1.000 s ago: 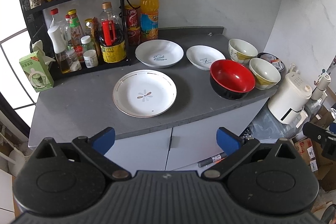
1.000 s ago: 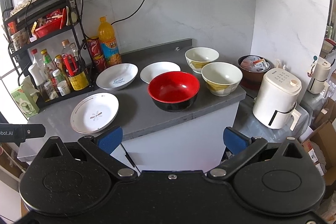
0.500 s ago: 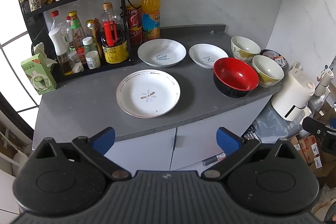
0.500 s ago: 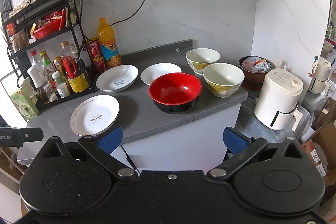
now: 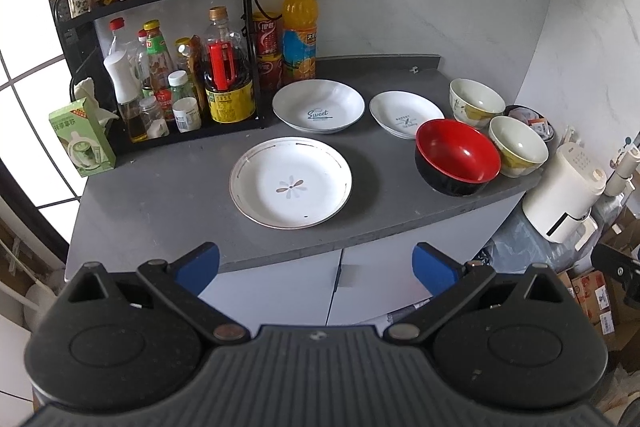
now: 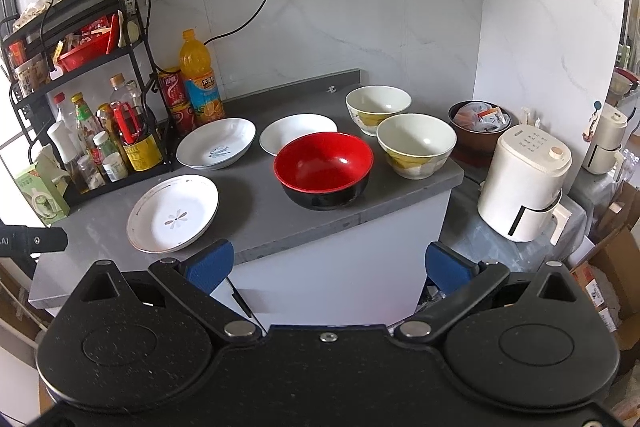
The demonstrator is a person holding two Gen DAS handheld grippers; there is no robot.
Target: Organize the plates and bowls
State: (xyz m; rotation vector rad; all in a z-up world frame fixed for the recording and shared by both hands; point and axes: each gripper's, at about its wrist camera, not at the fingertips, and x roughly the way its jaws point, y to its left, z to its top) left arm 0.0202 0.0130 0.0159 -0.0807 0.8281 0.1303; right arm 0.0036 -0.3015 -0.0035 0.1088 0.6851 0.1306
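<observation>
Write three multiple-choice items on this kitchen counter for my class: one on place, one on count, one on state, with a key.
1. Where is the red bowl?
A. on the rack
B. on the counter, near its front edge
C. inside a cream bowl

2. How many white plates are on the counter?
A. two
B. three
C. five

3. How is the right gripper?
A. open, holding nothing
B. shut on a plate
C. shut on a bowl

Key: 1 B, it stands alone on the grey top. 2 B, the flower plate, the lettered plate and a smaller plate. 3 A, its blue pads stand wide apart with nothing between.
</observation>
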